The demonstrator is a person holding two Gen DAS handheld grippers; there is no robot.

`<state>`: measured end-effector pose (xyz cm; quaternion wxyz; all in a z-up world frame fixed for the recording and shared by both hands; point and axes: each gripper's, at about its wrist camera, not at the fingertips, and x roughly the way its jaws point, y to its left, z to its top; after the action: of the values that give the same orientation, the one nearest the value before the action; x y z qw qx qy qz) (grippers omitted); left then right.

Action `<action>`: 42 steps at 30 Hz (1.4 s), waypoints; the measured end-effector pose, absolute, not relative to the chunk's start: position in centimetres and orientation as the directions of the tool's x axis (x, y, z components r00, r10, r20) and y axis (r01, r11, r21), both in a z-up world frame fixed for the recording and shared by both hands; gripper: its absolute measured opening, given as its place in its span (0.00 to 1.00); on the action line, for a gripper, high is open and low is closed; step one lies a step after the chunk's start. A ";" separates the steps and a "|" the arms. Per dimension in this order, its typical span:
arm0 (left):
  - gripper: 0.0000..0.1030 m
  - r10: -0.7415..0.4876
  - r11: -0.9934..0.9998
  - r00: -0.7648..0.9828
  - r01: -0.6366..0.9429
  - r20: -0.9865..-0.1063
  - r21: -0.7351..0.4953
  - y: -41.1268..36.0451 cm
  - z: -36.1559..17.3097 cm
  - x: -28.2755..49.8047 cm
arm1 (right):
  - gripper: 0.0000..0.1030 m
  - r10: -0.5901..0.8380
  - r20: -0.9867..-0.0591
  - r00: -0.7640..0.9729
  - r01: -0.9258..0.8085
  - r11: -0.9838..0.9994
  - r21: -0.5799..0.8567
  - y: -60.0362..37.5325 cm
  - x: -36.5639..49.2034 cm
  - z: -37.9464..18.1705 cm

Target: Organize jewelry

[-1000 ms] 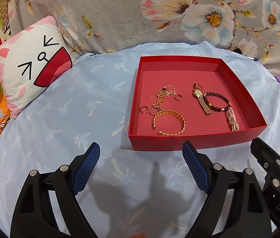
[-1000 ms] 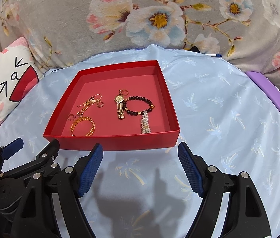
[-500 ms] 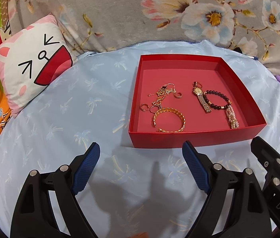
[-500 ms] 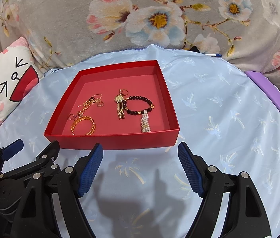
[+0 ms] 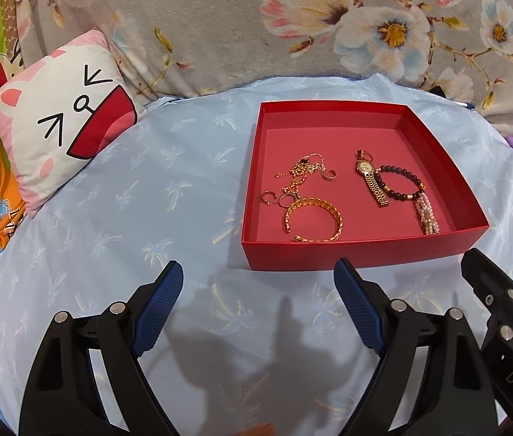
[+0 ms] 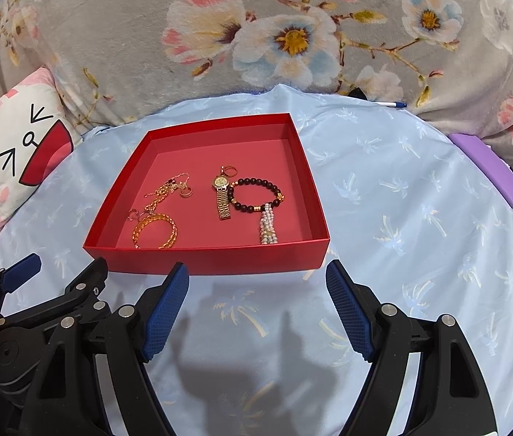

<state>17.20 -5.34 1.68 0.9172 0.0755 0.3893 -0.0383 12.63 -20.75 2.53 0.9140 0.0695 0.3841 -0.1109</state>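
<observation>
A shallow red box [image 5: 332,259] [image 6: 220,259] lies on a light blue cloth. Inside it are a gold bangle [image 5: 314,219] [image 6: 154,230], a tangled gold chain with small rings [image 5: 302,176] [image 6: 164,190], a gold watch [image 5: 372,181] [image 6: 223,196], a dark bead bracelet [image 5: 400,181] [image 6: 254,194] and a pearl tassel [image 5: 426,214] [image 6: 268,227]. My left gripper [image 5: 258,301] is open and empty, in front of the box's near wall. My right gripper [image 6: 256,298] is open and empty beside it, also before the near wall.
A cat-face cushion [image 5: 64,141] [image 6: 13,152] lies at the left. A flowered grey blanket [image 5: 293,18] lies behind the cloth. A purple flat object [image 6: 489,169] and a pen [image 6: 391,103] lie at the right. The other gripper shows at each view's lower edge [image 5: 503,312] [image 6: 38,305].
Both grippers have drawn back very slightly from the box. Both stay open and empty. The jewelry has not moved.
</observation>
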 end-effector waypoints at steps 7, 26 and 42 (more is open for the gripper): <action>0.80 -0.003 0.985 0.698 0.127 -0.717 0.119 -5.4 1.8 17.1 | 0.74 -0.149 -0.716 0.682 0.255 0.966 0.041 -20.8 12.6 2.5; 0.80 0.007 0.981 0.693 0.137 -0.721 0.140 -5.8 1.7 17.2 | 0.74 -0.152 -0.721 0.676 0.258 0.965 0.038 -20.7 12.5 2.5; 0.80 0.006 0.983 0.674 0.133 -0.738 0.129 -5.6 1.2 17.4 | 0.83 -0.168 -0.712 0.682 0.275 0.961 0.036 -21.3 12.3 2.0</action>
<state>17.45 -5.56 1.20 0.9109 0.0861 0.4020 -0.0348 12.34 -21.32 1.97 0.9144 0.0702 0.3798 -0.1212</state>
